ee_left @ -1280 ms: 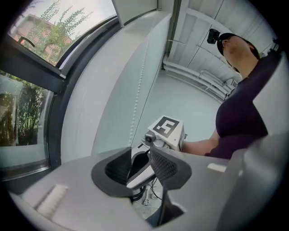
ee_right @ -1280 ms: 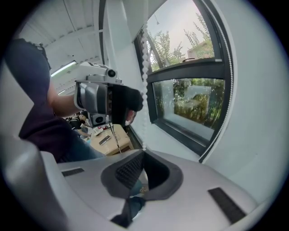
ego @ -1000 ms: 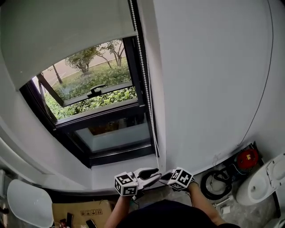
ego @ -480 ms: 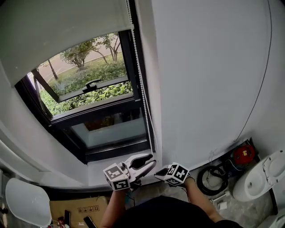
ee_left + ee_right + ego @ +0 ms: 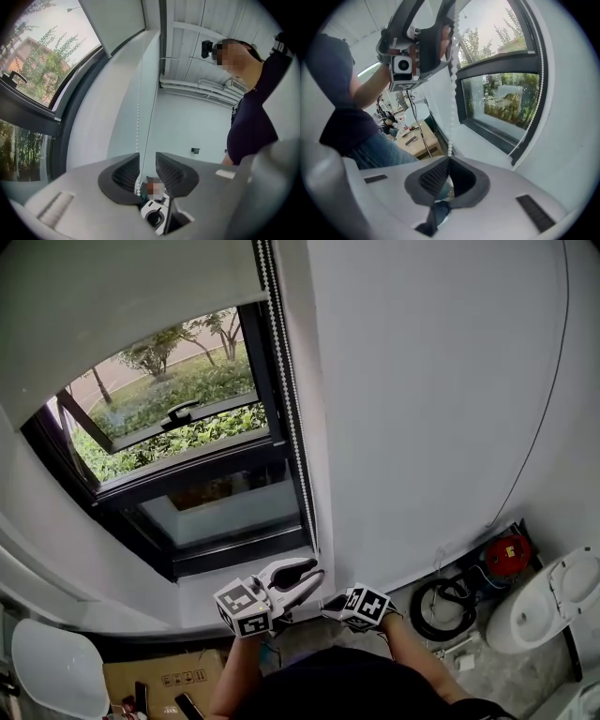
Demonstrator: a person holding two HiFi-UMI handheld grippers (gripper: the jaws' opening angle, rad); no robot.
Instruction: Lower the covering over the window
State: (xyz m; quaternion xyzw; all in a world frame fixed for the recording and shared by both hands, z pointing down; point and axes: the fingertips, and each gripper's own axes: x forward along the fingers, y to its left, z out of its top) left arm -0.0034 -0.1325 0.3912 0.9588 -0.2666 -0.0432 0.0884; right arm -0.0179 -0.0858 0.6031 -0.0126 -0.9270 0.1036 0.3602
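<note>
A grey roller blind (image 5: pixel 122 315) covers the top of the window (image 5: pixel 178 418); the lower panes show trees. A white bead chain (image 5: pixel 286 409) hangs down the frame's right side. My left gripper (image 5: pixel 309 573) is held level by the sill, open, with the chain (image 5: pixel 139 122) running between its jaws along the left pad (image 5: pixel 124 176). Just below it my right gripper (image 5: pixel 328 613) points downward and is shut on the same chain (image 5: pixel 452 93), which comes straight up out of its pads (image 5: pixel 436 176). The left gripper (image 5: pixel 426 33) shows above in the right gripper view.
The white sill (image 5: pixel 216 582) lies under the window. A white chair (image 5: pixel 52 667) and a cardboard box (image 5: pixel 164 681) are at bottom left. On the floor at right sit a black cable coil (image 5: pixel 450 601), a red object (image 5: pixel 506 554) and a white fixture (image 5: pixel 553 601).
My left gripper has risen a little along the chain, still open. The right gripper has sunk slightly, still shut on the chain. The blind's lower edge looks much the same.
</note>
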